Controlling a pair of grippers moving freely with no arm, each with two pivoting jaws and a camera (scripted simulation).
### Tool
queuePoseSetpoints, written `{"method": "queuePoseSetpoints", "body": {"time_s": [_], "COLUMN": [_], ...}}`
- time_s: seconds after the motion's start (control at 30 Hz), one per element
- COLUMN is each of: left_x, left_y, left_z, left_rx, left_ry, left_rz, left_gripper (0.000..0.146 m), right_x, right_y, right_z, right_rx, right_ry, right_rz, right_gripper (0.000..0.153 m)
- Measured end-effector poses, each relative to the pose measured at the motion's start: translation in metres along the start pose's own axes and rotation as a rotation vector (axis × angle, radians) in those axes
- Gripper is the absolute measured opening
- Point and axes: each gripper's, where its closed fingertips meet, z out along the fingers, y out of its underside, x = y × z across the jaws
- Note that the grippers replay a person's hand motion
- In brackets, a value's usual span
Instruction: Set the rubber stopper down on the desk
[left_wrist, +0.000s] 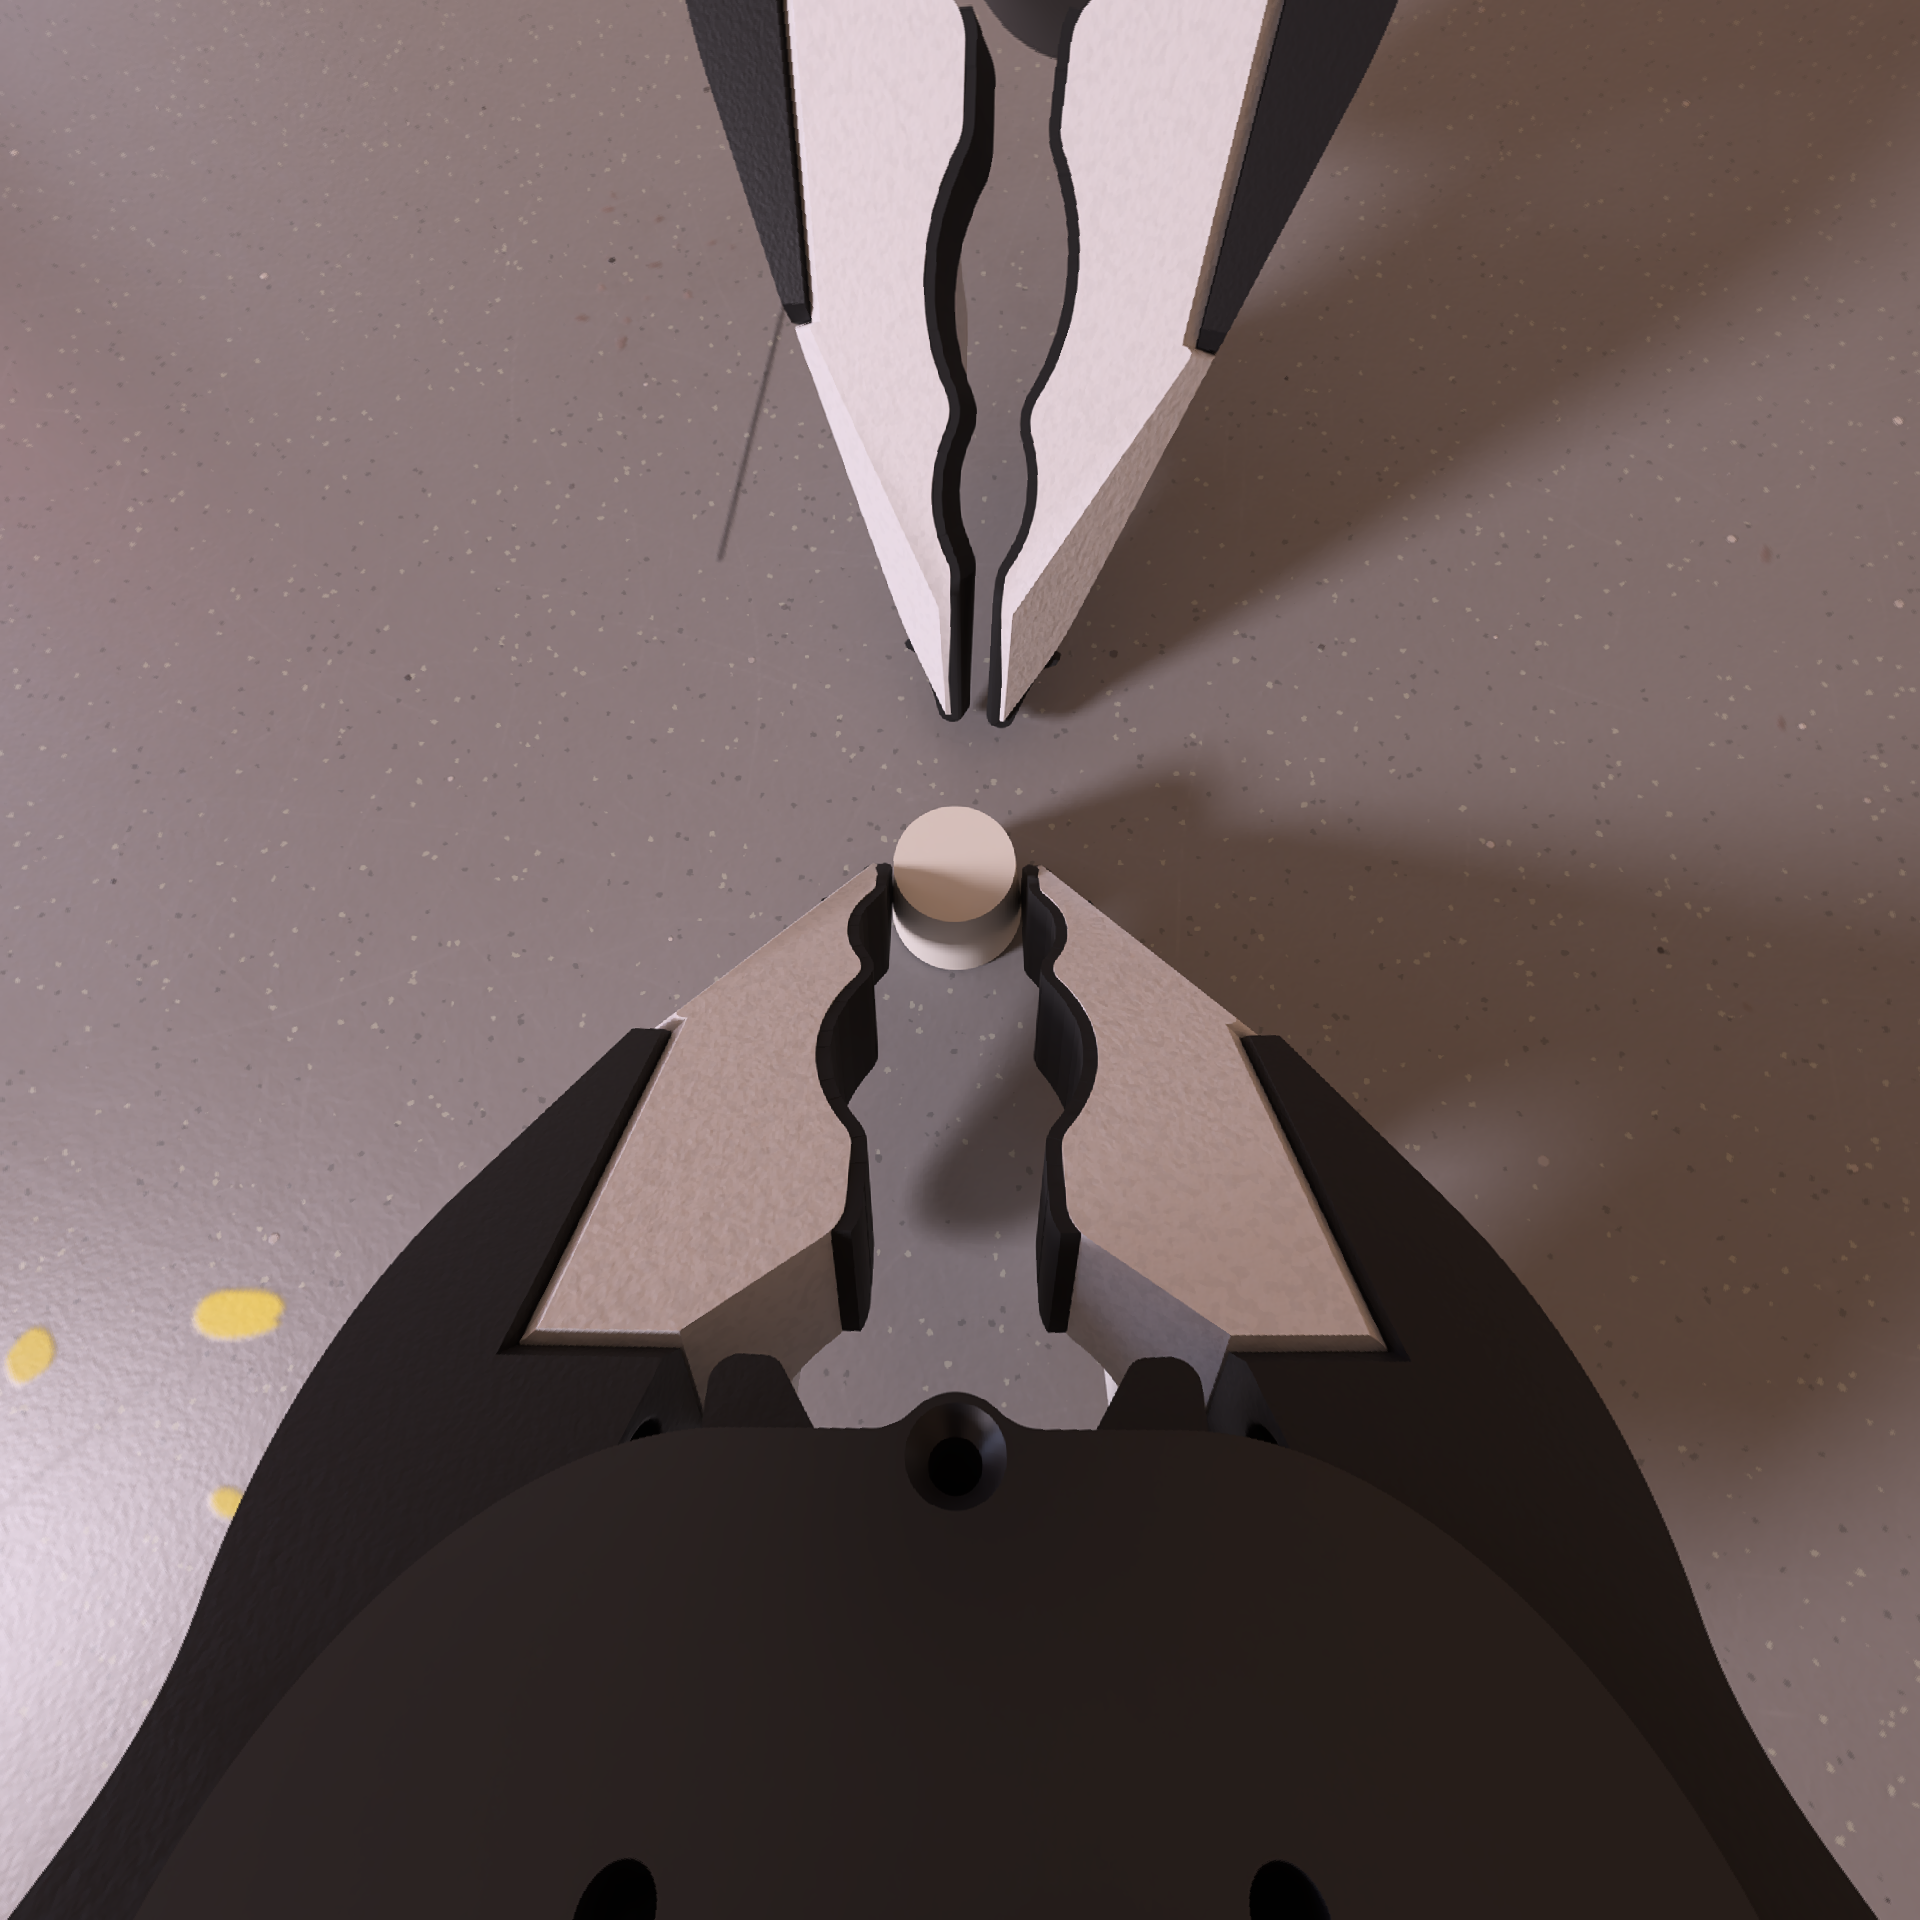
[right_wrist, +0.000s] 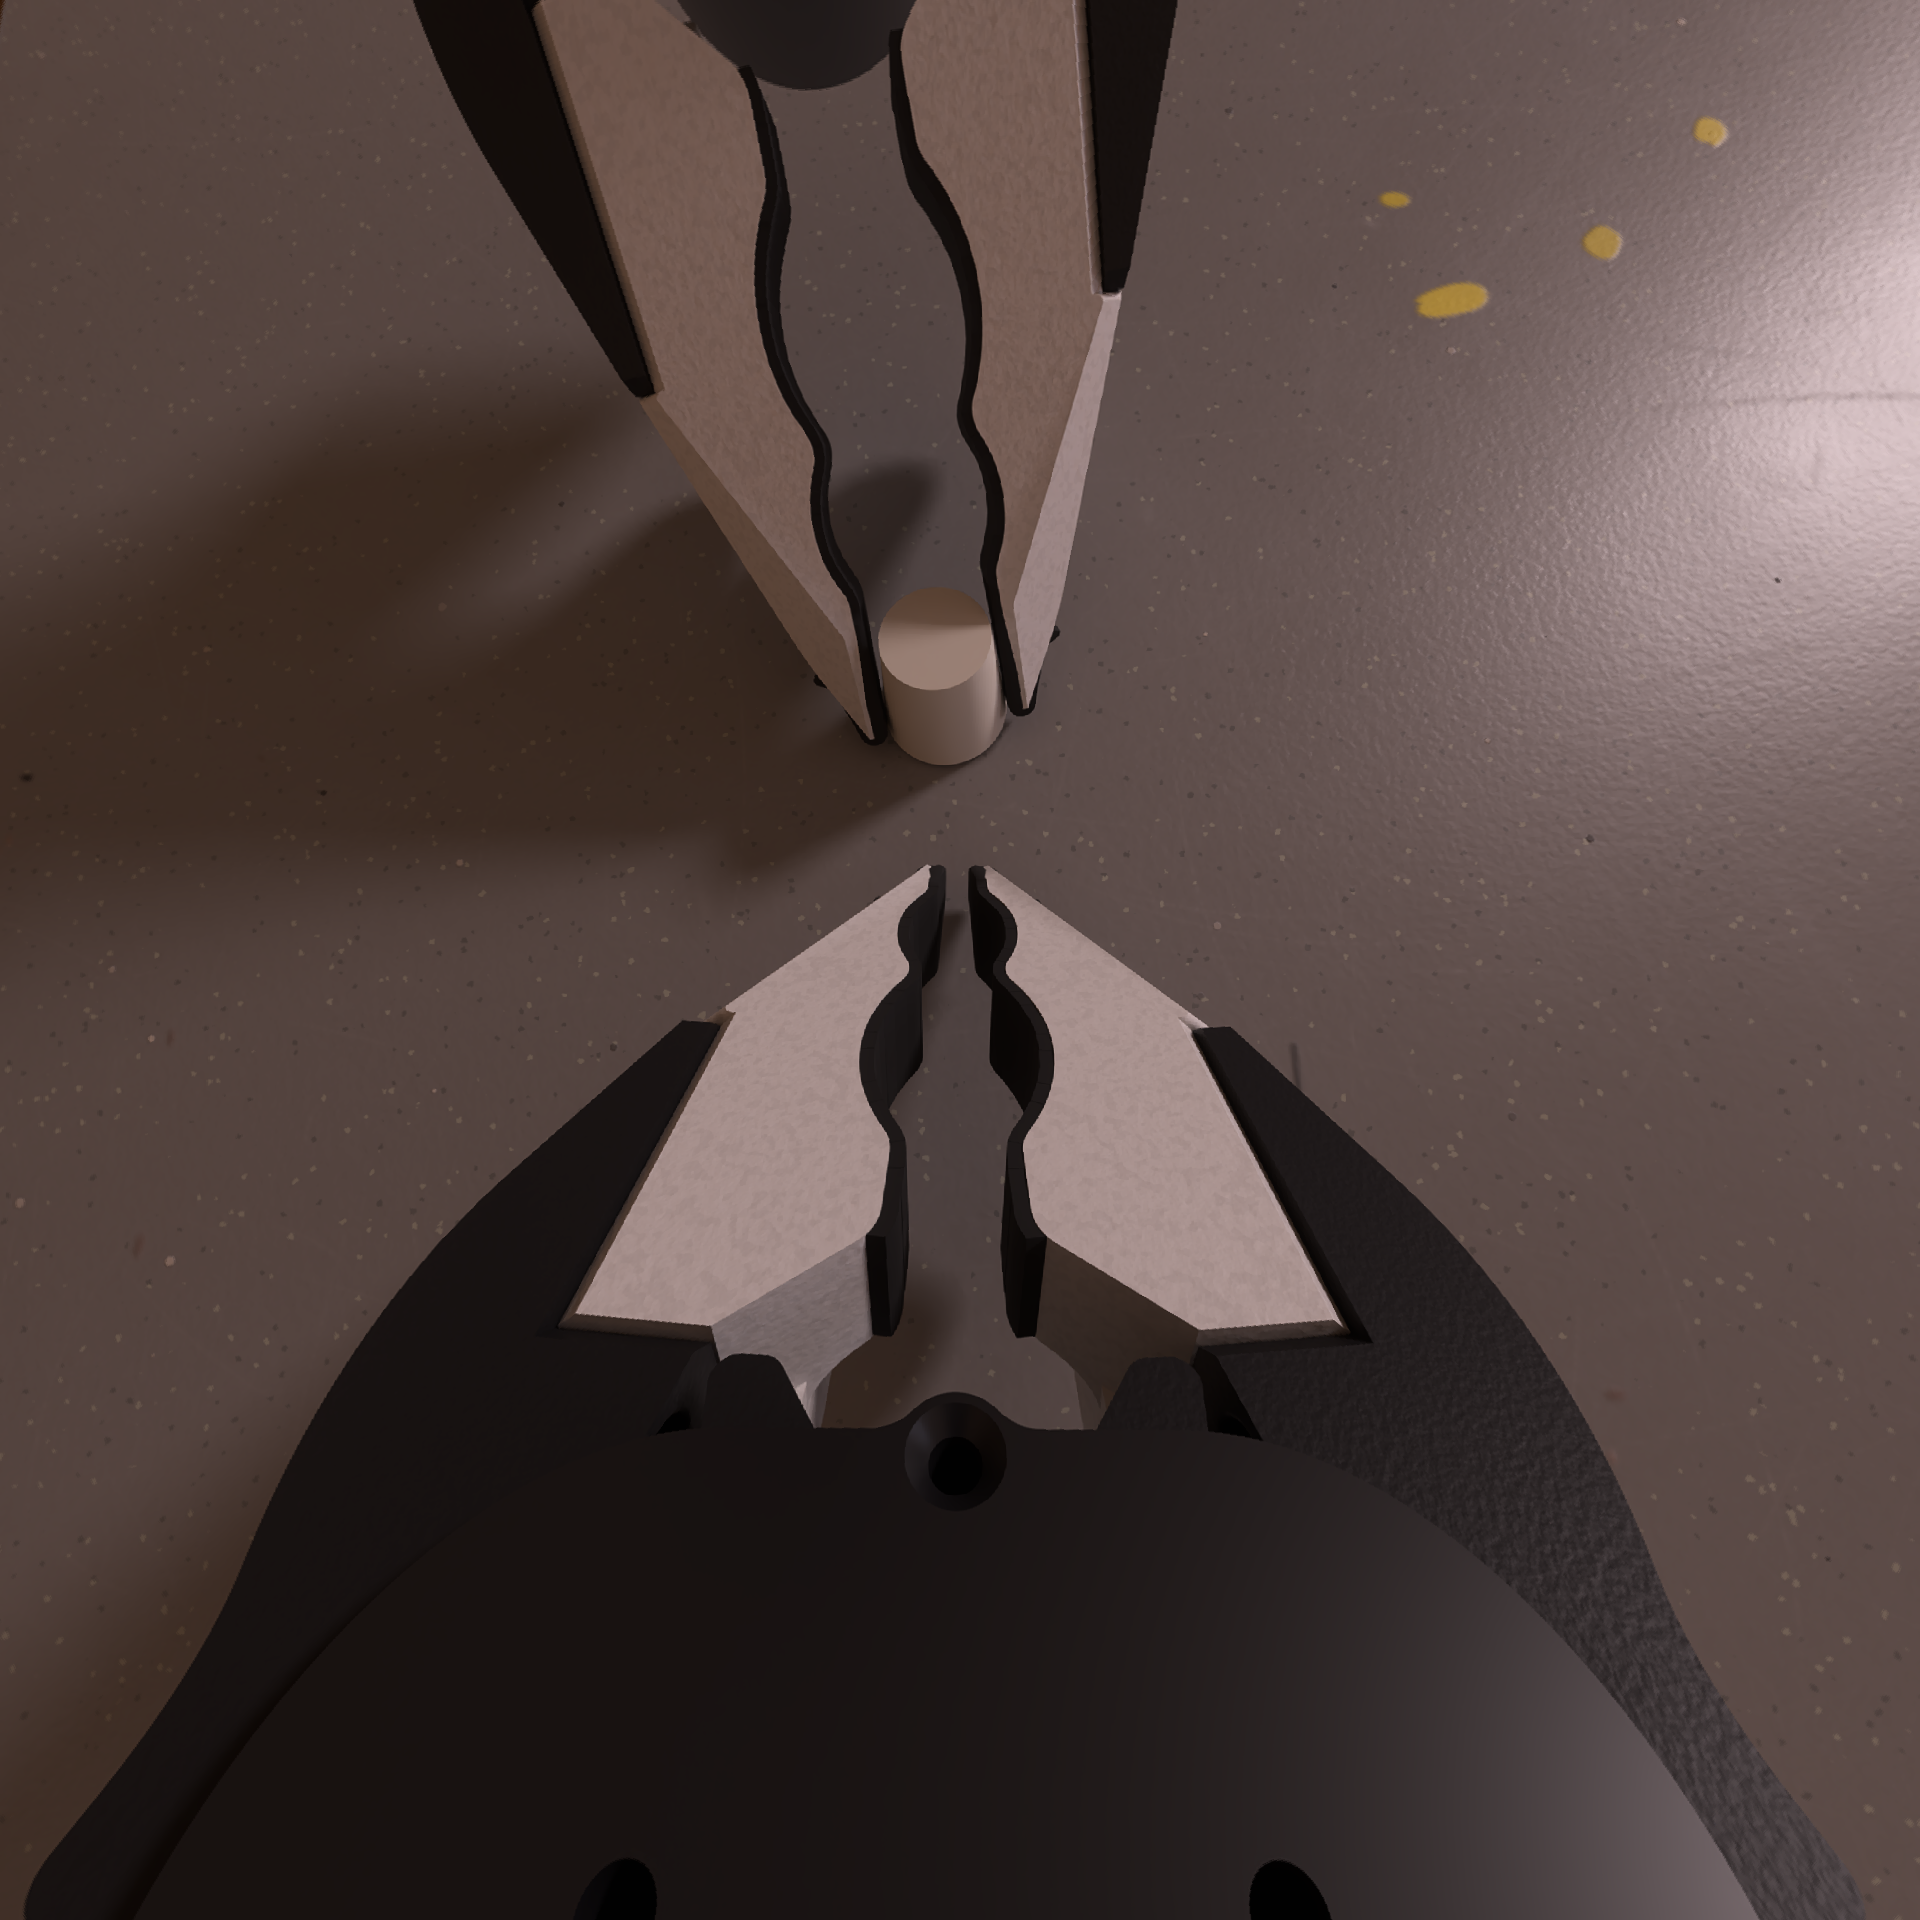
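The rubber stopper (left_wrist: 954, 899) is a small cream cylinder, standing upright between the fingertips of my left gripper (left_wrist: 956, 883), which is shut on it. In the right wrist view the stopper (right_wrist: 938, 681) appears to stand on the grey speckled desk (right_wrist: 1455, 831), with the left gripper's (right_wrist: 940, 717) fingertips down at the surface. My right gripper (right_wrist: 957, 883) is shut and empty, its tips almost touching each other. It points at the stopper from the opposite side, a short gap away, and also shows in the left wrist view (left_wrist: 975, 717).
Yellow paint spots mark the desk at the lower left of the left wrist view (left_wrist: 237, 1311) and the upper right of the right wrist view (right_wrist: 1451, 299). A thin dark scratch (left_wrist: 748, 447) runs beside the right gripper. Soft shadows lie around both grippers.
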Motion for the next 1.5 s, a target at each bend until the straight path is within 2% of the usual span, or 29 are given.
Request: {"method": "queuePoseSetpoints", "body": {"time_s": [0.33,0.57,0.83,1.2,1.5], "left_x": [-0.0005,-0.0009,-0.0013,-0.0016,-0.0018], "left_y": [-0.0002,-0.0004,-0.0007,-0.0009,-0.0013], "left_z": [0.0005,0.0010,0.0012,0.0013,0.0010], "left_rx": [-0.001,-0.001,-0.001,-0.007,-0.022], "left_ry": [-0.013,-0.027,-0.028,-0.017,0.005], "left_rz": [-0.008,-0.011,-0.020,-0.042,-0.064], "left_gripper": [0.025,0.025,0.025,0.025,0.025], "right_x": [0.0015,0.0012,0.0012,0.0014,0.0031], "right_y": [-0.0007,-0.0011,-0.0022,-0.0035,-0.0054], "right_z": [-0.0005,0.0000,0.0004,0.0005,0.0014], "right_rx": [0.042,0.052,-0.002,-0.009,0.003], "right_ry": [-0.003,0.018,0.112,0.168,0.128], "right_rz": [0.150,0.165,0.025,-0.148,-0.140], "right_gripper": [0.003,0.002,0.002,0.001,0.001]}}
